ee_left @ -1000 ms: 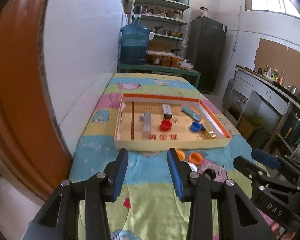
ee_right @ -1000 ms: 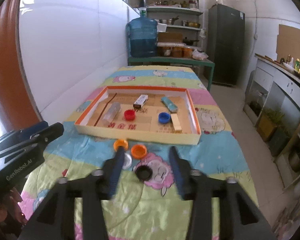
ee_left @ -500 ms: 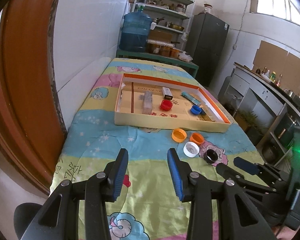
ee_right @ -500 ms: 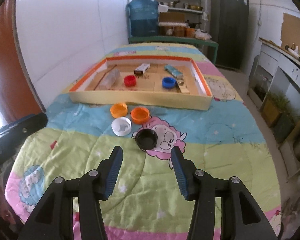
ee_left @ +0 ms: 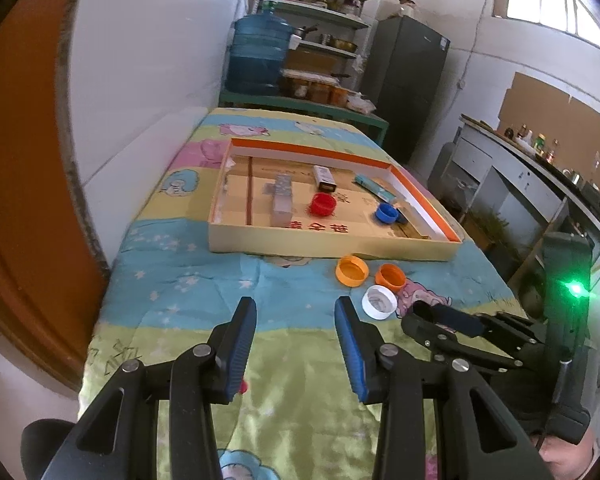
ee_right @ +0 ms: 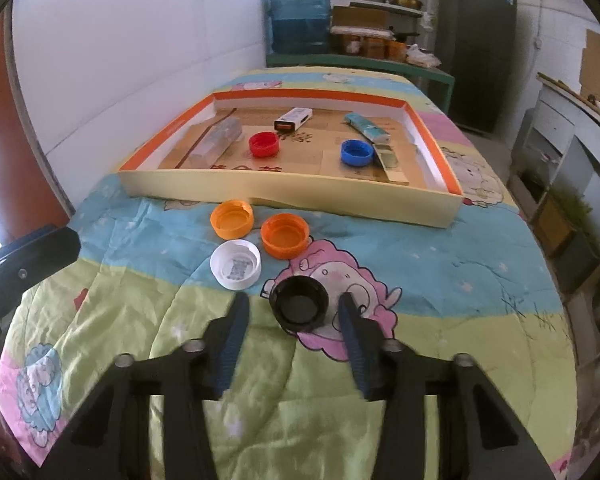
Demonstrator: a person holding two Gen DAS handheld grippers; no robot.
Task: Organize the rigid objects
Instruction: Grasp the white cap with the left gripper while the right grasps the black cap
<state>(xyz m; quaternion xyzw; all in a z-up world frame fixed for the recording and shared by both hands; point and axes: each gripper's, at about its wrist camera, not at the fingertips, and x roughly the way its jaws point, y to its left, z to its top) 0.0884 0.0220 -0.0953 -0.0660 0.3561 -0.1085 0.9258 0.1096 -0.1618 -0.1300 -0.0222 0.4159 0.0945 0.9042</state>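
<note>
On the quilt lie a black cap (ee_right: pixel 300 306), a white cap (ee_right: pixel 236 265), a light orange cap (ee_right: pixel 233 219) and a darker orange cap (ee_right: pixel 285 235). My right gripper (ee_right: pixel 293 305) is low over the quilt, jaws closing, with the black cap between its fingertips; a gap still shows on the cap's left side. Beyond stands the cardboard tray (ee_right: pixel 292 196), holding a red cap (ee_right: pixel 264 144), a blue cap (ee_right: pixel 357 152) and several small boxes. My left gripper (ee_left: pixel 295 312) is open and holds nothing, left of the white cap (ee_left: pixel 379 301). In the left wrist view the right gripper (ee_left: pixel 440 316) hides the black cap.
A white tiled wall (ee_left: pixel 148 80) and an orange door (ee_left: pixel 20 200) run along the table's left side. A blue water jug (ee_right: pixel 298 12), shelves and a dark fridge (ee_right: pixel 476 40) stand past the far end. The quilt's right edge drops to the floor (ee_right: pixel 540 240).
Both grippers have sunk toward the quilt. The right one came down around the black cap and its fingers drew slightly closer together. The caps have not moved.
</note>
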